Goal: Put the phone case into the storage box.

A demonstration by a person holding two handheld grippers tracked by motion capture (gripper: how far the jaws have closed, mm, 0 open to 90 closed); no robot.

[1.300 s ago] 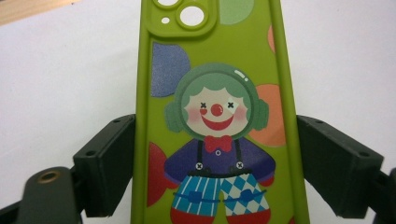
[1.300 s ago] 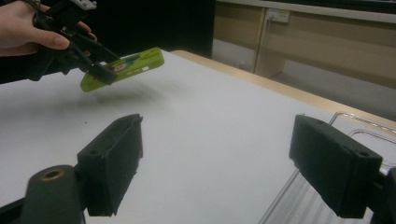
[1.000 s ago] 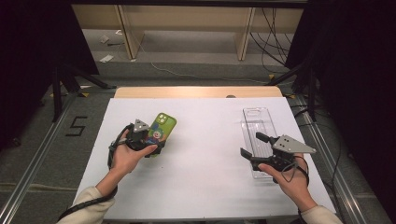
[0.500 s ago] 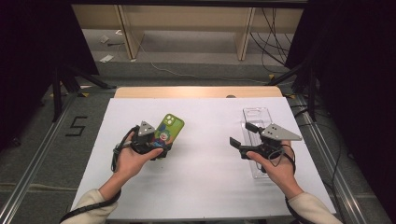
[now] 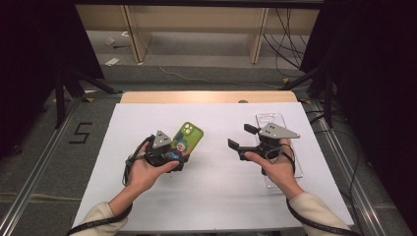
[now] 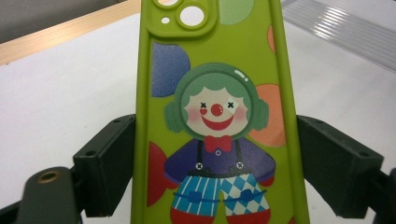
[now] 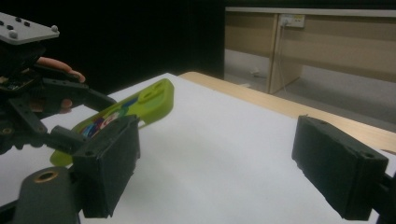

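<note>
White table sheet (image 5: 211,196): left tool (image 5: 169,156) grips green phone case (image 5: 186,140), right tool (image 5: 243,137) gapes empty

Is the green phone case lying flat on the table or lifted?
Lifted and tilted: the left gripper holds the green phone case by its edges, camera end raised.

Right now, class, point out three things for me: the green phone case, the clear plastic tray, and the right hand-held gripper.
green phone case (image 6: 219,116), left gripper view, on the clown's face.
clear plastic tray (image 5: 269,119), high view, on its far end.
right hand-held gripper (image 5: 242,136), high view, midway between its fingertips.
</note>
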